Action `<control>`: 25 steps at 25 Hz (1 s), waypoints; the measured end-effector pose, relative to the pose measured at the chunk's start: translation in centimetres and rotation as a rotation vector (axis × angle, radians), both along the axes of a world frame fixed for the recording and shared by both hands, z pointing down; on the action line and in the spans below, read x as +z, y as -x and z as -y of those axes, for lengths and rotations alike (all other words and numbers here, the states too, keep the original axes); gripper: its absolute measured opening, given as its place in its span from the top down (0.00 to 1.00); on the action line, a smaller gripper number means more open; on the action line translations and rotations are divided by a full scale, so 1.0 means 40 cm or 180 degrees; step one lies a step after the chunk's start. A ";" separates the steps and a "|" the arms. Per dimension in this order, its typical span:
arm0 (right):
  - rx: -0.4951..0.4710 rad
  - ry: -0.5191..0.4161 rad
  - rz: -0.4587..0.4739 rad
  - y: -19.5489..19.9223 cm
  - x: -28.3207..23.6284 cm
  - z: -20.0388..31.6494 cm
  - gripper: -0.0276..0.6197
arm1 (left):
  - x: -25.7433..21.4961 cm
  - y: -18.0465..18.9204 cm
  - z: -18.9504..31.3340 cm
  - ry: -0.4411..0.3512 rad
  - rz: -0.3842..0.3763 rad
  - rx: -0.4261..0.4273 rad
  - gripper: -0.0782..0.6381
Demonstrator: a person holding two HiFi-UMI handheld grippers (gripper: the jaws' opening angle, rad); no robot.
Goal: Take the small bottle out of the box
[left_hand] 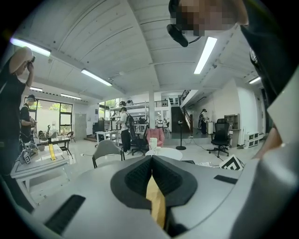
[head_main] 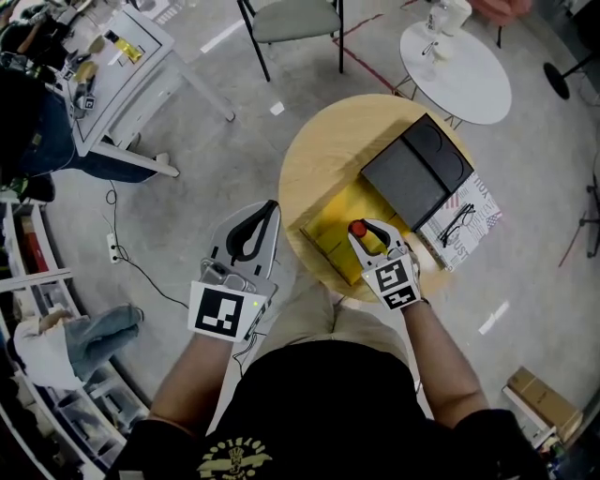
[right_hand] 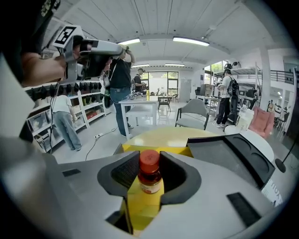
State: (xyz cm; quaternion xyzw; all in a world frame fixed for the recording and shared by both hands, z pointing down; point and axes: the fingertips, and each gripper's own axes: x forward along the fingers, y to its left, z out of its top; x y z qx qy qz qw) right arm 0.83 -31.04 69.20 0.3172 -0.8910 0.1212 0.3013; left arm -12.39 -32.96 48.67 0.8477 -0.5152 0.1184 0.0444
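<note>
**Head view.** A round pale-wood worktop (head_main: 319, 155) carried an open yellow cardboard box (head_main: 328, 239). A black rectangular lid with two moulded recesses (head_main: 417, 173) lay just beside the box, on its far side. A printed paper sheet (head_main: 473, 211) lay at the lid's right with a pair of dark-framed spectacles (head_main: 457, 225) resting on it. The right hand-held gripper (head_main: 364, 231) reached over the near right part of the box. The left hand-held gripper (head_main: 272, 206) was held off the worktop's left edge, above the grey floor and well apart from the box. A white round table (head_main: 469, 75) and a grey-seated chair (head_main: 295, 19) stood beyond.

**Right gripper view.** A small amber bottle with a red screw cap and a pale label (right_hand: 150, 175) stood upright between the jaws, over the yellow interior of the box. The jaws were spread wide and their dark ribbed pads (right_hand: 128, 170) lay against both sides of the bottle. Whether the bottle's base rested on the box floor could not be told.

**Left gripper view.** The jaws were closed together, their tips meeting, with nothing between them.
</note>
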 end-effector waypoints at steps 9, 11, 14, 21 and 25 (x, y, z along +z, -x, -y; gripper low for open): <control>-0.0134 -0.0017 0.0105 -0.012 -0.113 -0.054 0.73 | -0.072 -0.028 -0.041 -0.0146 0.0022 -0.0030 0.87; -0.0170 -0.0006 0.0136 -0.013 -0.139 -0.066 0.73 | -0.094 -0.043 -0.057 -0.0234 0.0057 -0.0019 0.87; -0.0207 -0.0002 0.0164 -0.021 -0.181 -0.082 0.73 | -0.114 -0.063 -0.079 -0.0259 0.0062 -0.0010 0.87; -0.0219 -0.0105 0.0278 -0.037 -0.315 -0.092 0.73 | -0.177 -0.100 -0.116 -0.0404 0.0002 -0.0019 0.87; -0.0241 -0.0156 0.0332 -0.047 -0.386 -0.091 0.73 | -0.195 -0.120 -0.123 -0.0403 -0.0037 -0.0013 0.87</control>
